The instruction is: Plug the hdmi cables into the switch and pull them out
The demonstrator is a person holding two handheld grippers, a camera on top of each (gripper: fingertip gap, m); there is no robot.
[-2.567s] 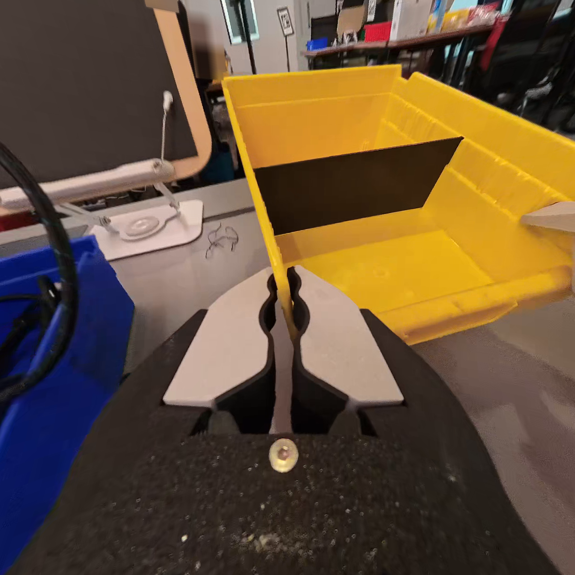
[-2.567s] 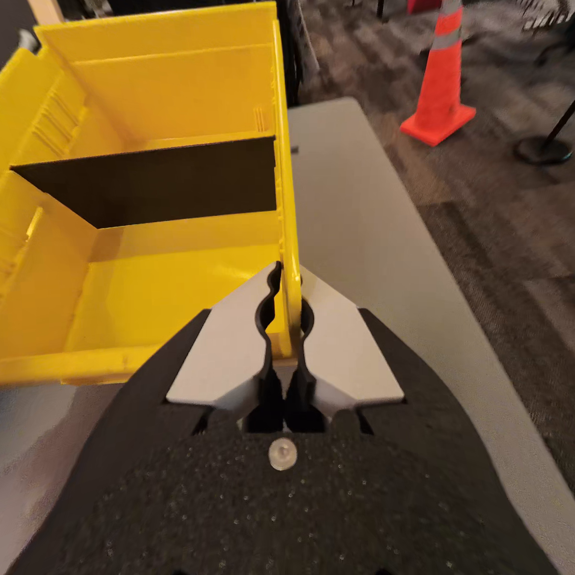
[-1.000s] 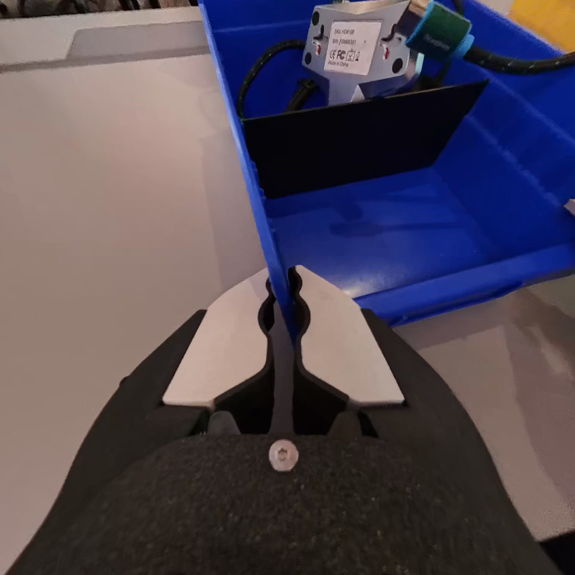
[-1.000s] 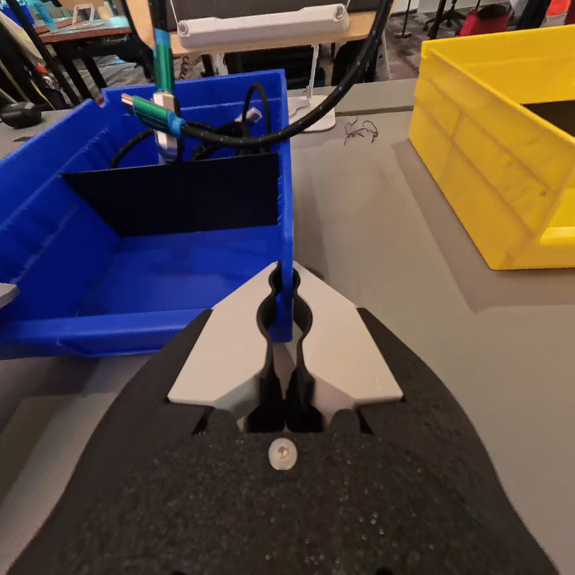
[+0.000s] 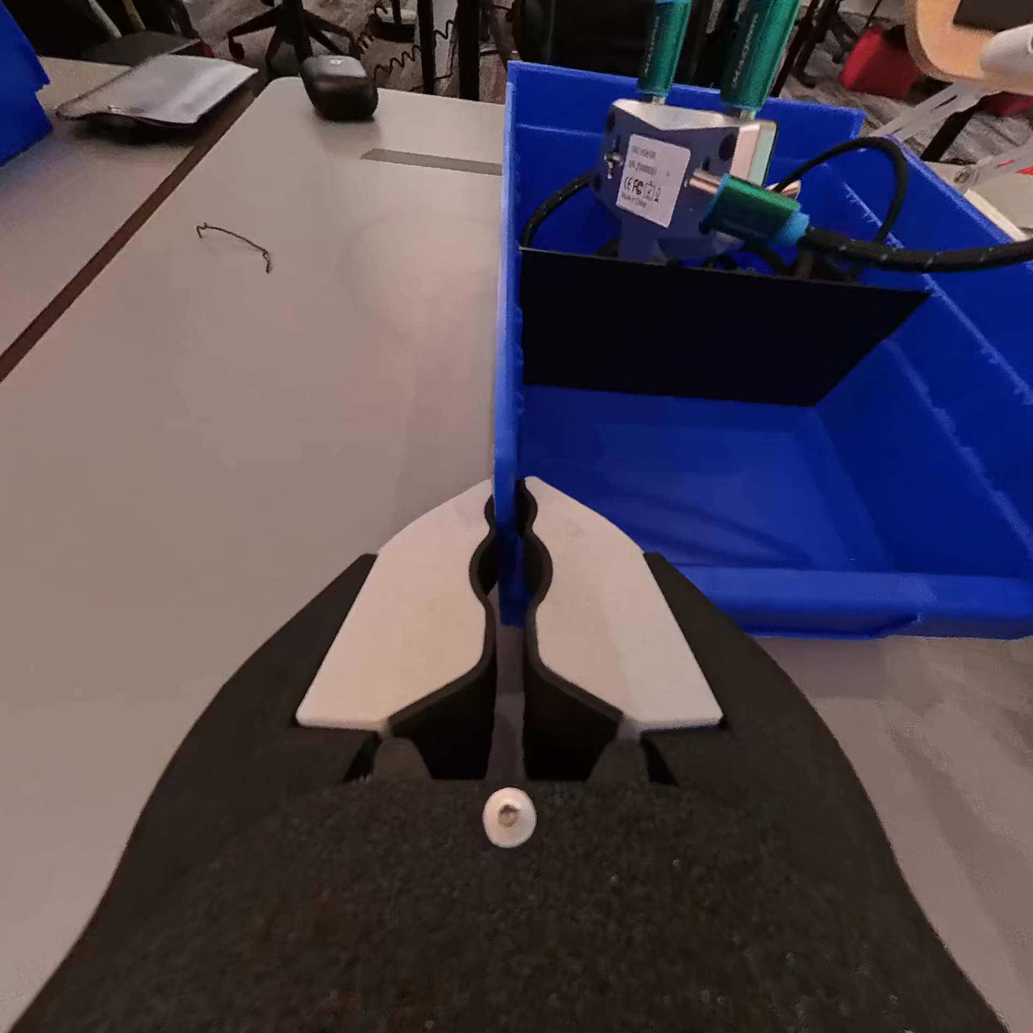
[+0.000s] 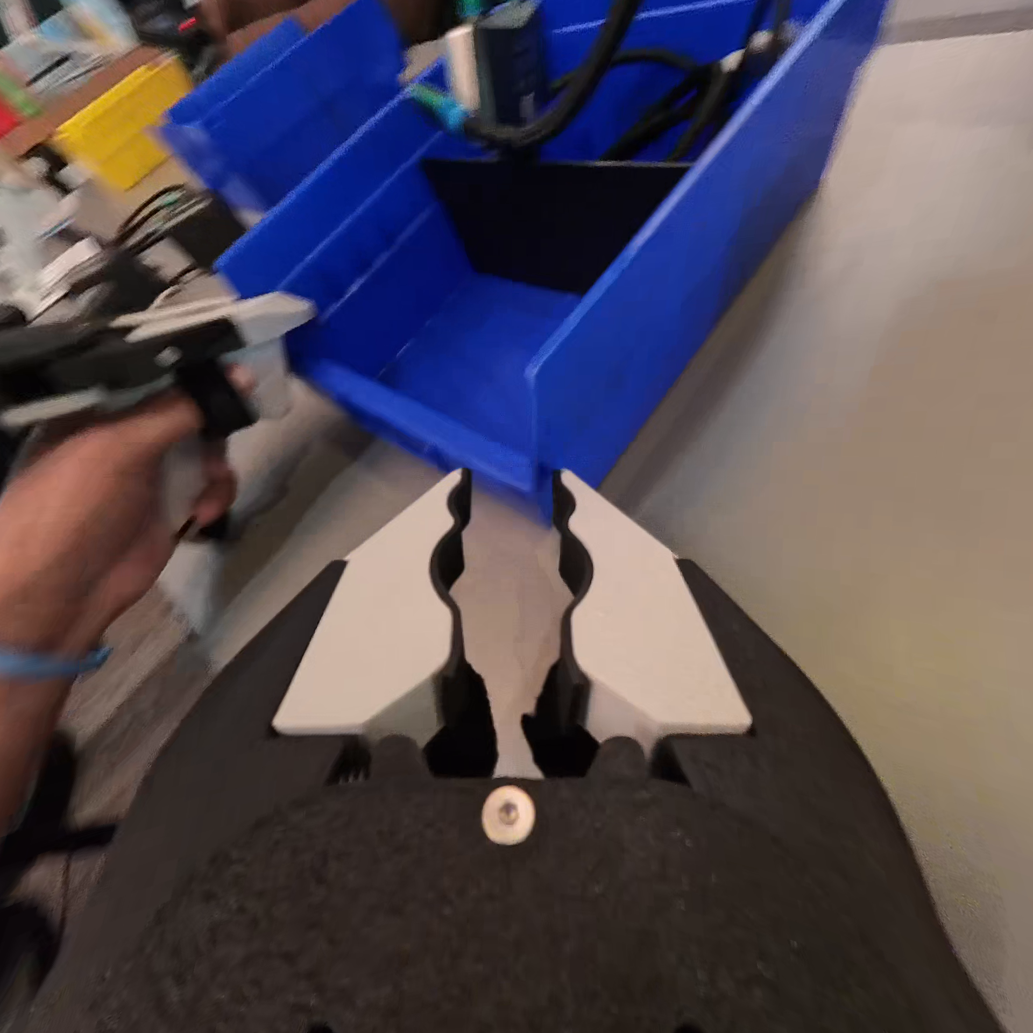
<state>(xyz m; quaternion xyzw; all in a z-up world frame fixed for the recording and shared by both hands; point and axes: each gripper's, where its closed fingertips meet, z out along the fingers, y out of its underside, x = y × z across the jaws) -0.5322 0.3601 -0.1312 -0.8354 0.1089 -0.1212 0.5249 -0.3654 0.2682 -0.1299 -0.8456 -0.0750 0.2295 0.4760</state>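
The blue bin (image 5: 838,609) stands on the grey table, split by a black divider (image 5: 699,330). Behind the divider the silver HDMI switch (image 5: 687,162) stands up with three green-ended HDMI plugs (image 5: 749,207) in it and black braided cables (image 5: 905,257) trailing right. My left gripper (image 5: 508,497) is shut on the bin's left wall near the front corner. My right gripper (image 6: 510,481) is open, with the bin's front right corner (image 6: 536,447) between its fingertips. The right wrist view is blurred; it shows the switch (image 6: 503,61) at the back and the left gripper (image 6: 279,313) in a hand.
Left of the bin lie a thin bent wire (image 5: 235,246), a black pouch (image 5: 156,95) and a small black case (image 5: 335,89) at the far table edge. A second blue bin (image 6: 279,106) and a yellow bin (image 6: 123,123) sit behind. Across from one pair of fingers to the other is roughly 20 cm.
Both grippers left the yellow bin and gripped the blue bin's side walls. Since a second ago my right gripper has opened off its wall; the left still holds, and the views have swung.
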